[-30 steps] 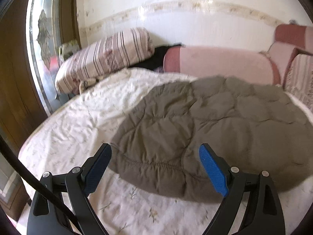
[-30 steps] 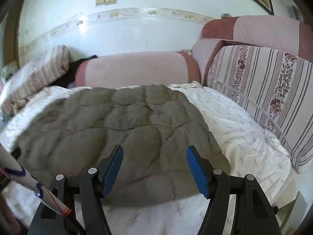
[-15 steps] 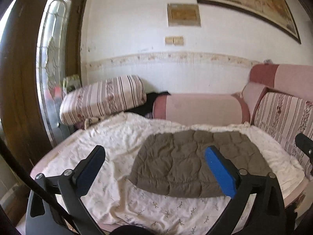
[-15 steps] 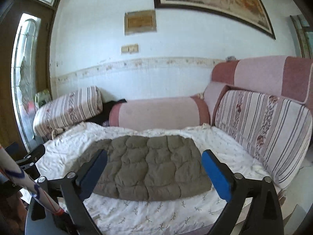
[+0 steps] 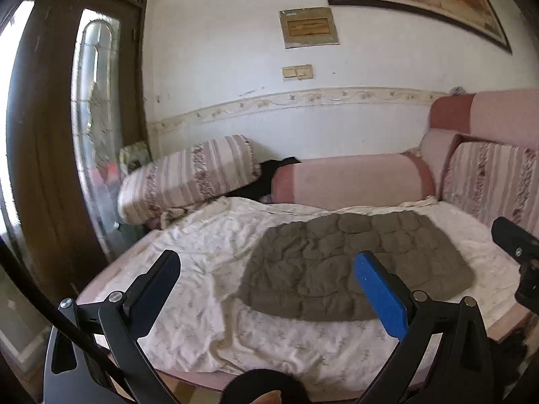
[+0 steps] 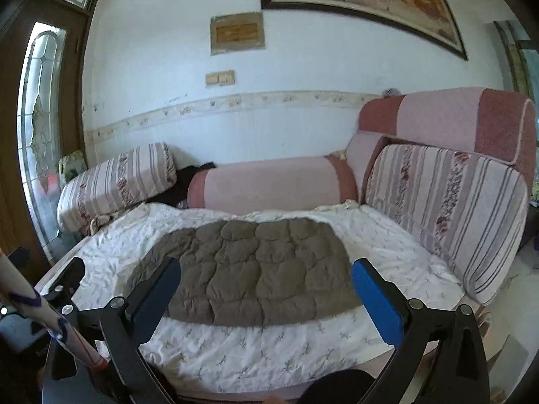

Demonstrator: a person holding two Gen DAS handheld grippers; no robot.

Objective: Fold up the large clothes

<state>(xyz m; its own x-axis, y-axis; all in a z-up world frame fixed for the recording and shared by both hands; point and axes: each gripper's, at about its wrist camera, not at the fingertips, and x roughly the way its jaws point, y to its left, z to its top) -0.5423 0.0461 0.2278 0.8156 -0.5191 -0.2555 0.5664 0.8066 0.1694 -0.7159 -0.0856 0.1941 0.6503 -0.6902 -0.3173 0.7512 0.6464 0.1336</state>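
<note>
White flowered sheet covers the sofa; a folded olive quilted jacket lies flat on it. Left gripper and right gripper have just been opening, both spread wide, nothing between them.

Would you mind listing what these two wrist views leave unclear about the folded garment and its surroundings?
- Olive quilted garment: its kind and fold layers are hidden; only the top shows in both views.
- Its near edge, right wrist view: partly covered by the open right tool.
- Dark item between the cushions: mostly hidden, left wrist view.
- Wall plaque: text too blurred.
</note>
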